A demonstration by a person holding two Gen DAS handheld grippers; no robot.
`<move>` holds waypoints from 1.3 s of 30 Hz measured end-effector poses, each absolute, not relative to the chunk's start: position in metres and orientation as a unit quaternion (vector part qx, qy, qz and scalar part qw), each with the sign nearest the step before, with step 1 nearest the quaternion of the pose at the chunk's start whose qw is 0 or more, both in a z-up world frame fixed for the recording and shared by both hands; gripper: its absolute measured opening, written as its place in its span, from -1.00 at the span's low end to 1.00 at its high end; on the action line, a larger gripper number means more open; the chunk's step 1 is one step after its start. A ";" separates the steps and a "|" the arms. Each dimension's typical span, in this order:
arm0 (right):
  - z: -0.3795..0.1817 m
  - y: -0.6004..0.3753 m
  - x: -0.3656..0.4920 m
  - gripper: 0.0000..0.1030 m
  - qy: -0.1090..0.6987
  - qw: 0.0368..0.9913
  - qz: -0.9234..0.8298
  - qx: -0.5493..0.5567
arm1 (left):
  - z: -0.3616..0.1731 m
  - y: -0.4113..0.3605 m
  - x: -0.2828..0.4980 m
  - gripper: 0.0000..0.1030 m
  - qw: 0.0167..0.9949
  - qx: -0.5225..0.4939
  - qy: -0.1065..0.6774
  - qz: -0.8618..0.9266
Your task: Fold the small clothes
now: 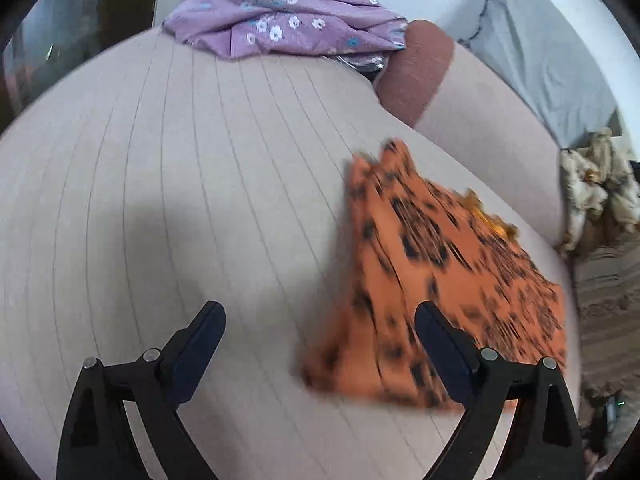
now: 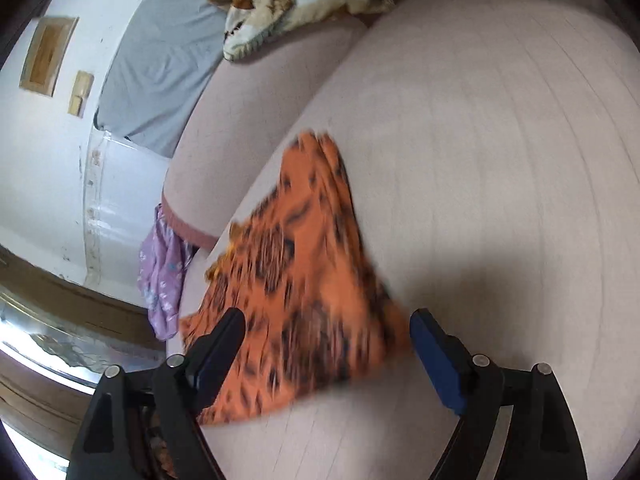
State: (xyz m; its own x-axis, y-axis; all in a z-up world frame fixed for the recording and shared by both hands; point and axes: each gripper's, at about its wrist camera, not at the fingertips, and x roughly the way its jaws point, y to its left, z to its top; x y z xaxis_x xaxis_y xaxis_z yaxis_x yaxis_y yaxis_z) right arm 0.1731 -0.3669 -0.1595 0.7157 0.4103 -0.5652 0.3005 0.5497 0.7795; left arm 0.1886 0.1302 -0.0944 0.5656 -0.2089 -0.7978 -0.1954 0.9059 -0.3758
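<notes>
No text, labels, brands or nos. are showing legibly in either view (both pics are blurring a bit).

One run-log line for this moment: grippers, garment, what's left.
left gripper: open, empty | right gripper: open, empty | orange garment: folded, on sofa | purple garment: unfolded, sofa end

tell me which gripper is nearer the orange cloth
Right. The right gripper has the orange cloth lying between its open fingers; the left gripper sits beside it, only one finger over its edge.
</notes>
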 end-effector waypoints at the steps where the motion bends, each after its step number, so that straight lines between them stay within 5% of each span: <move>1: -0.163 -0.357 0.164 0.69 0.382 0.787 0.044 0.482 | -0.097 0.123 0.182 0.85 0.856 -0.225 0.465 -0.008; 10: -0.180 -0.328 0.205 0.68 0.367 0.759 -0.010 0.537 | -0.126 0.075 0.210 0.83 0.851 -0.217 0.477 0.023; 11: -0.180 -0.328 0.210 0.64 0.363 0.761 -0.023 0.537 | -0.127 0.078 0.217 0.33 0.849 -0.224 0.478 0.027; 12: -0.179 -0.326 0.214 0.17 0.360 0.767 -0.027 0.530 | -0.127 0.081 0.222 -0.59 0.845 -0.223 0.484 0.040; 14: -0.185 -0.323 0.225 -0.74 0.382 0.758 -0.021 0.529 | -0.128 0.091 0.235 -0.61 0.824 -0.255 0.505 0.034; 17: -0.181 -0.321 0.234 -0.75 0.390 0.757 -0.017 0.524 | -0.098 0.089 0.236 -0.65 0.844 -0.229 0.484 0.012; 23: -0.073 -0.319 0.230 -0.81 0.323 0.817 0.043 0.477 | -0.001 0.080 0.198 -0.69 0.894 -0.211 0.393 -0.029; 28: -0.026 -0.312 0.170 -0.81 0.303 0.839 0.071 0.446 | -0.002 0.096 0.121 -0.53 0.894 -0.196 0.400 -0.041; 31: -0.066 -0.305 0.120 -0.57 0.357 0.827 0.050 0.432 | -0.081 0.107 0.086 0.19 0.866 -0.171 0.470 -0.004; 33: -0.130 -0.307 0.087 0.44 0.432 0.789 0.018 0.436 | -0.131 0.122 0.076 0.14 0.821 -0.185 0.540 0.012; 35: -0.174 -0.318 0.056 0.33 0.452 0.751 0.000 0.481 | -0.127 0.134 0.059 0.15 0.847 -0.198 0.493 -0.004; 39: -0.161 -0.344 0.021 0.40 0.406 0.773 -0.029 0.486 | -0.103 0.143 0.079 0.19 0.850 -0.187 0.492 0.003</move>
